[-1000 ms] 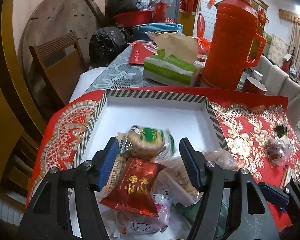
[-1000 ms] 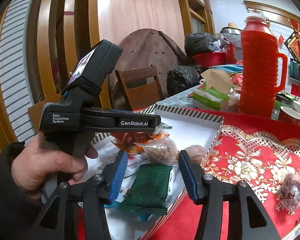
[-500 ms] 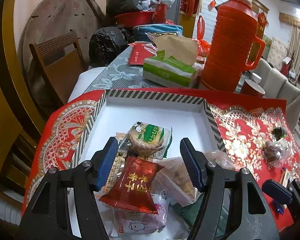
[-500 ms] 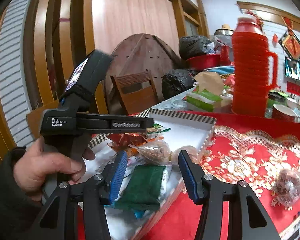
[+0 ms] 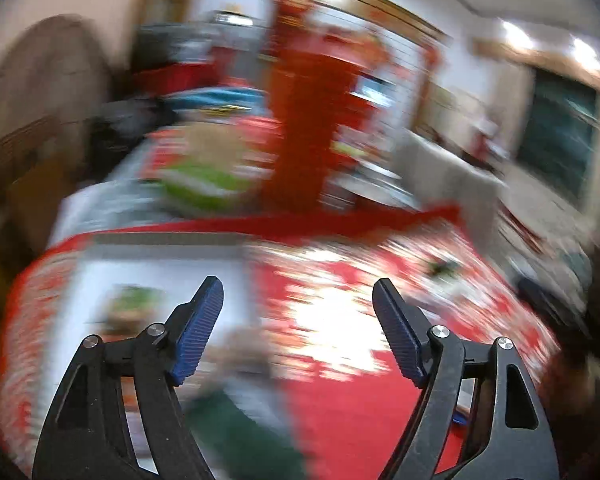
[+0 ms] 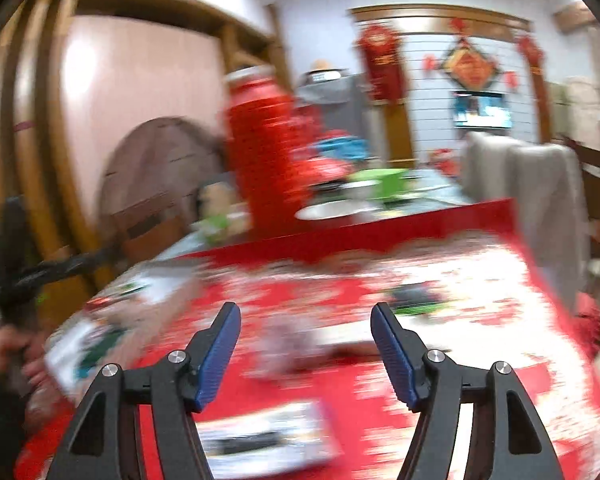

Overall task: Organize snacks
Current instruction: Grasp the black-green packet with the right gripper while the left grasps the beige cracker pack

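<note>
Both views are smeared by fast motion. My left gripper (image 5: 298,282) is open, its jaws still opening, with nothing between them; it hangs over the right rim of the white snack box (image 5: 160,264) and the red patterned cloth (image 5: 340,400). Blurred snack packets lie in the box, one with a green label (image 5: 136,304), one dark green (image 5: 236,432). My right gripper (image 6: 305,307) is open and widening too, empty, above the cloth. A clear-wrapped snack (image 6: 296,344) lies just beyond its fingers, a dark green one (image 6: 416,296) farther right, and a flat white packet (image 6: 260,440) below.
A tall red thermos (image 5: 308,120) and a green tissue pack (image 5: 204,188) stand behind the box. In the right wrist view the box (image 6: 100,336) sits at the left, with a hand (image 6: 4,352) beside it. Grey-covered chairs (image 6: 520,184) stand at the far right.
Both grippers have swung right, off the snack pile in the box and over the red cloth. Both pairs of jaws stand wider than before. The picture has gone blurry.
</note>
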